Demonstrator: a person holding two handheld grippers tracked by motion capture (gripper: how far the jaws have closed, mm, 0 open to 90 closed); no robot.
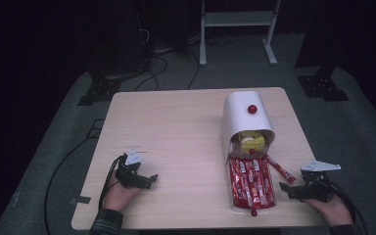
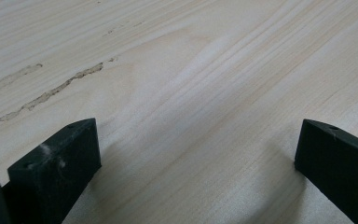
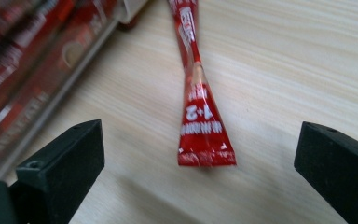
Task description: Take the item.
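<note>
Red sachet [image 3: 204, 125] reads "1+2", printed upside down.

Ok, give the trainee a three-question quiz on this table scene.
1. True or false: the loose red sachet lies on the table outside the tray.
2. Which gripper points at that sachet: A) left gripper B) right gripper?
3. Fill in: the knob on the white lid is ____.

Key: 1 true; 2 B; 3 red.
</note>
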